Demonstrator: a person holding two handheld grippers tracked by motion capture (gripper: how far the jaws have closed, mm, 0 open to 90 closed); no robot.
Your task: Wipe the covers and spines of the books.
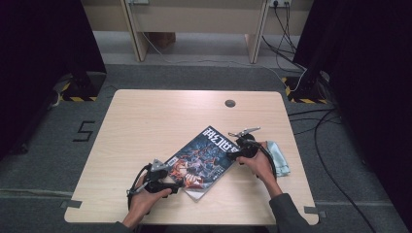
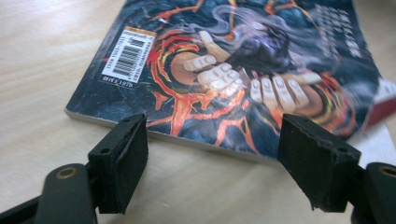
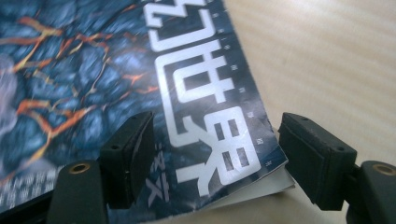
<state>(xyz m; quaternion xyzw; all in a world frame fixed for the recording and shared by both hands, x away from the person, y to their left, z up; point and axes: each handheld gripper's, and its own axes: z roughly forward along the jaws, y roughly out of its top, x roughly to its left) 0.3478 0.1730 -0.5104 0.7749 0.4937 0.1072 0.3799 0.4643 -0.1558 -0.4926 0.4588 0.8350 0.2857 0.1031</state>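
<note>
With jaws wide open and holding nothing, the left gripper faces the near edge of the magazine lying flat on the table, the right gripper equally open over its far corner, so next probably comes lifting the cover.

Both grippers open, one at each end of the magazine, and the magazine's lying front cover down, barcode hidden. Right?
Not quite: the barcode faces up in the left gripper view, on the magazine. The rest holds: left gripper and right gripper are open, one at each end.
</note>
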